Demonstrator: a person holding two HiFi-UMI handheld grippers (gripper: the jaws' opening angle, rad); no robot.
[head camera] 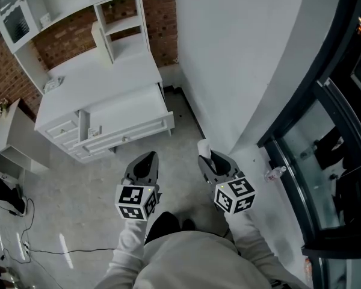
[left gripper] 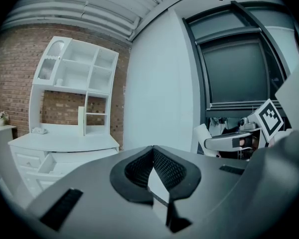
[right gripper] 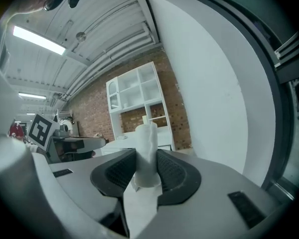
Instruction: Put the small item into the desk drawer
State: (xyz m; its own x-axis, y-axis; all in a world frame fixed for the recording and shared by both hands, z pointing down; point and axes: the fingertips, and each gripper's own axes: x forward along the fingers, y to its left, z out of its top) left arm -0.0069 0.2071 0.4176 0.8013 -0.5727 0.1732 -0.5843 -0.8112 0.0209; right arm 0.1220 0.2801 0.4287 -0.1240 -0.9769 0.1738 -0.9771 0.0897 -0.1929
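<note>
A white desk (head camera: 102, 80) with a shelf unit stands ahead against the brick wall. Its wide drawer (head camera: 129, 114) is pulled out, and it also shows in the left gripper view as the drawer (left gripper: 52, 162). My right gripper (head camera: 208, 157) is shut on a small white roll-like item (head camera: 203, 147), which stands upright between the pads (right gripper: 170, 169) as the item (right gripper: 147, 151). My left gripper (head camera: 145, 161) hangs beside it at floor distance from the desk. Its jaws (left gripper: 153, 169) meet with nothing between them.
A white wall (head camera: 246, 59) runs along the right, with a dark window frame (head camera: 316, 131) and a small bottle (head camera: 275, 173) at its foot. A low white side table (head camera: 12, 137) and floor cables (head camera: 24, 245) lie at the left.
</note>
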